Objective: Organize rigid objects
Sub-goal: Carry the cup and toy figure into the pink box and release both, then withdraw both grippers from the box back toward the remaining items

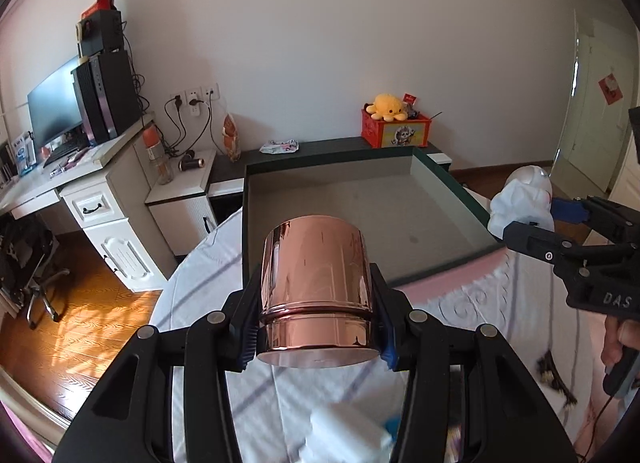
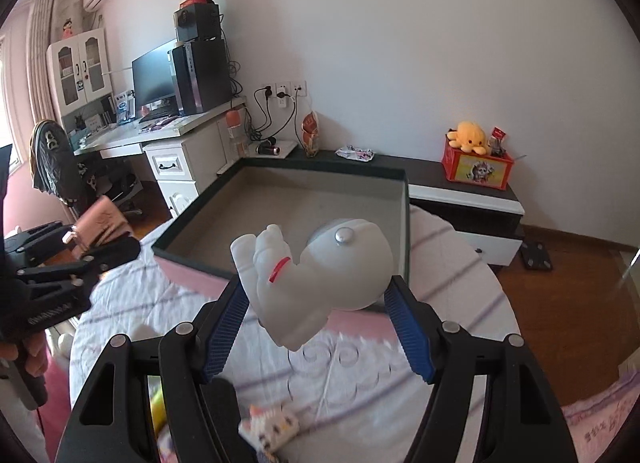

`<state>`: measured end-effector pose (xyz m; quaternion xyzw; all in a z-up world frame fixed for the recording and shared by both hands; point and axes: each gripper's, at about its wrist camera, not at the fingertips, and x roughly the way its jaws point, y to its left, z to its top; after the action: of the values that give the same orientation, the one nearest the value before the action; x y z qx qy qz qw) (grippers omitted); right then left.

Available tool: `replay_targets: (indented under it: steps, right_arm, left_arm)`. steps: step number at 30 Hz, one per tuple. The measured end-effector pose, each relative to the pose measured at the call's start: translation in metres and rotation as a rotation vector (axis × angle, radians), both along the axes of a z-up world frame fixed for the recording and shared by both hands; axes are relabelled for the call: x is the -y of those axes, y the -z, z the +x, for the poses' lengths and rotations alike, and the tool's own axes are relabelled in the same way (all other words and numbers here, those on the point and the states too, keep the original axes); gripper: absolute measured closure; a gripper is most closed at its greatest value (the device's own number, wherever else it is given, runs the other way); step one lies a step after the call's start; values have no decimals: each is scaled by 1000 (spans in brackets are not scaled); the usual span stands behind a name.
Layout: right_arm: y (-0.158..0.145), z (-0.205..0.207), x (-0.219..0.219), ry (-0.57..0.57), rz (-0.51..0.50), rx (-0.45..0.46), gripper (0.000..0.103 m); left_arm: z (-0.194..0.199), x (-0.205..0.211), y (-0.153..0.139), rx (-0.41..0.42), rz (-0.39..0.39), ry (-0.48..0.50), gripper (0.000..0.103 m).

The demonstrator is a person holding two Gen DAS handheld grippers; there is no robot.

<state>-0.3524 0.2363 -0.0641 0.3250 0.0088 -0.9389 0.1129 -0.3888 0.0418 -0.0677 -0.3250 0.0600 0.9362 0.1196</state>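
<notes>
My left gripper point(image 1: 316, 327) is shut on a shiny rose-gold metal cup point(image 1: 318, 287) and holds it above the bed, just before the near rim of a dark green box point(image 1: 456, 187) with a grey inside. My right gripper point(image 2: 320, 323) is shut on a white astronaut figure point(image 2: 316, 275) and holds it over the box's near edge point(image 2: 404, 223). In the left wrist view the right gripper point(image 1: 532, 219) and the figure point(image 1: 520, 203) show at the right of the box. In the right wrist view the left gripper point(image 2: 100, 247) and the cup point(image 2: 100, 223) show at the left.
The box lies on a bed with a white and pink cover point(image 1: 480, 303). A small white box point(image 1: 348, 435) and a small patterned toy point(image 2: 272, 427) lie on the cover below the grippers. Beyond stand a desk point(image 1: 100, 183) and a low cabinet with a red crate point(image 2: 476, 167).
</notes>
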Motion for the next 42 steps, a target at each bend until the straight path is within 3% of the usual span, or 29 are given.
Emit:
replay_targets:
  steps: [5, 11, 22, 24, 28, 31, 33, 38, 42]
  right_arm:
    - [4, -47, 10, 1, 14, 19, 32]
    - [32, -94, 20, 4, 49, 95, 32]
    - [72, -118, 27, -5, 78, 197, 31]
    - [76, -117, 27, -2, 80, 206, 31]
    - [73, -111, 28, 0, 87, 190, 31]
    - [61, -99, 28, 5, 87, 147, 30]
    - [46, -84, 28, 28, 88, 94, 21]
    - [8, -35, 27, 69, 86, -34, 20]
    - [-15, 12, 26, 130, 102, -121, 11]
  left_arm:
    - [-49, -8, 15, 50, -26, -21, 56]
    - [-90, -14, 39, 118, -54, -30, 56]
    - [-112, -20, 70, 175, -89, -52, 54]
    - [-109, -19, 70, 167, -86, -56, 52]
    - [-92, -14, 57, 114, -81, -72, 28]
    - [-69, -7, 41, 54, -68, -88, 16]
    - [-48, -2, 29, 4, -72, -111, 11]
    - [2, 19, 1, -95, -39, -166, 1]
    - [47, 29, -14, -152, -36, -202, 0]
